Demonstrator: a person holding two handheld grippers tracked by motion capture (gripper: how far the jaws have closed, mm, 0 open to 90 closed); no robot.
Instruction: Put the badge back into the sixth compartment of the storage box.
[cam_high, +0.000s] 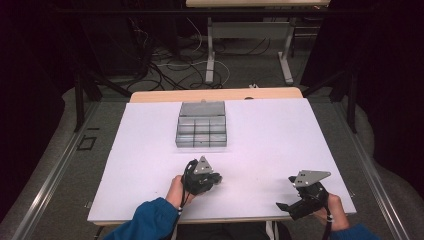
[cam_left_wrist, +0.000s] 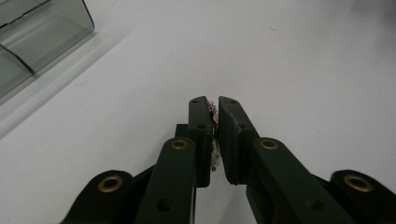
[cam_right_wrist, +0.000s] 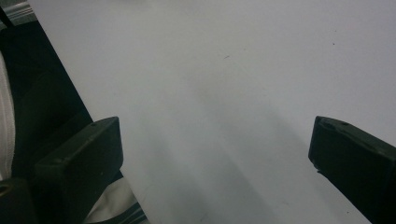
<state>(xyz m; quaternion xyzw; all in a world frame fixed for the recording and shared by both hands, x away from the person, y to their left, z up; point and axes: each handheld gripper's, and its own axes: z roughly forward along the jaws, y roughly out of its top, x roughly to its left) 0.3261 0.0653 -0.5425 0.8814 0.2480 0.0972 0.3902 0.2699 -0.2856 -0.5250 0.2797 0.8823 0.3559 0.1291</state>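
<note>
Items on white table (cam_high: 280, 150), listed left to right.

Left margin: bare white surface runs from the left edge to the left gripper, unobstructed. The near left corner is partly covered by a blue sleeve (cam_high: 150, 220).

Left gripper (cam_high: 218, 178): near the front edge, left of centre, held by a hand (cam_high: 176, 191). In the left gripper view (cam_left_wrist: 215, 122) the jaws stand all but together, a thin slit between them. A small, rough, pale speck of something sits pinched in that slit; what it is cannot be made out. Open white surface lies ahead of the tips and on both sides.

Tray (cam_high: 201, 131): clear grey plastic, divided into small compartments, a flat lid-like part at its back. It stands in the middle of the table, toward the far edge, well apart from both grippers. Its contents are too small to tell. In the left gripper view one corner (cam_left_wrist: 42, 37) is cut off at the upper left.

Right gripper (cam_high: 283, 205): near the front right corner, close to the front edge, resting in a hand (cam_high: 336, 212). In the right gripper view (cam_right_wrist: 212, 158) the jaws stand wide apart with nothing between them, bare surface beneath. The table edge crosses that view at the left, dark beyond it.
</note>
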